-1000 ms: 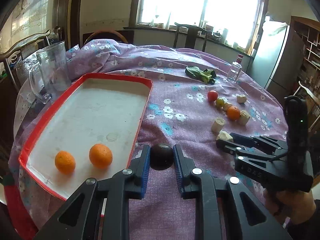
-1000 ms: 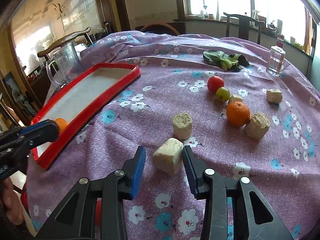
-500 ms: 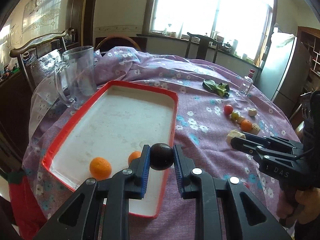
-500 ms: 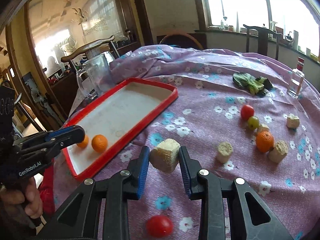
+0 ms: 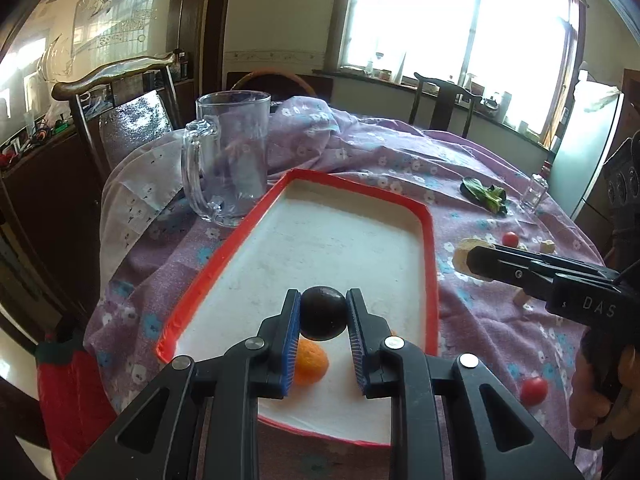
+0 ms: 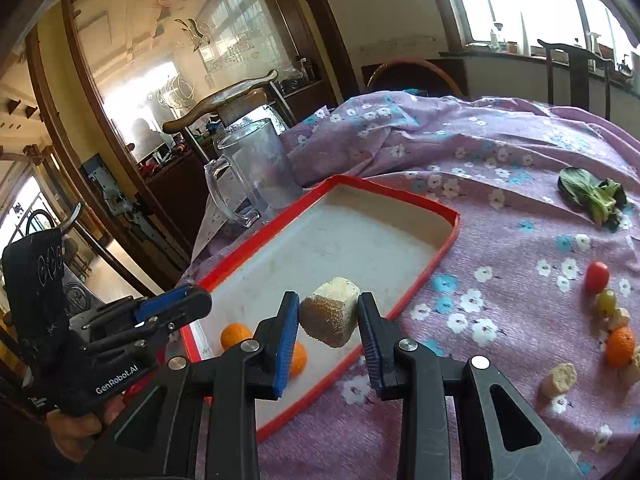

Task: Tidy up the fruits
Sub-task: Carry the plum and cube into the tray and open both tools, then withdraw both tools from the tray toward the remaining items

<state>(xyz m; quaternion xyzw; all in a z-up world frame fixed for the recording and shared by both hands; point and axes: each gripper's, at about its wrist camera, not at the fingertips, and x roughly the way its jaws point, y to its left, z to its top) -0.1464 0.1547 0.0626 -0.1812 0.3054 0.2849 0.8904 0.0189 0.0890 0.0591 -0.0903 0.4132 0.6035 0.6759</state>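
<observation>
My left gripper (image 5: 323, 316) is shut on a dark round fruit (image 5: 322, 313) and holds it above the near end of the red-rimmed white tray (image 5: 431, 256). An orange (image 5: 309, 362) lies in the tray under it. My right gripper (image 6: 329, 316) is shut on a pale beige chunk (image 6: 331, 311) and holds it above the tray's right rim (image 6: 424, 272). Two oranges (image 6: 235, 334) lie in the tray's near end. The right gripper (image 5: 476, 260) shows in the left wrist view, the left gripper (image 6: 188, 304) in the right wrist view.
A glass mug (image 5: 228, 160) stands at the tray's far left. On the purple cloth to the right lie a red tomato (image 6: 597, 276), a green grape (image 6: 607, 301), an orange (image 6: 620, 346), beige chunks (image 6: 560, 376), greens (image 6: 592, 196) and a small bottle (image 5: 535, 195). Another tomato (image 5: 534, 390) lies near.
Both grippers have lifted and moved left toward the tray with their loads. The left one went from beside the tray to above its near end.
</observation>
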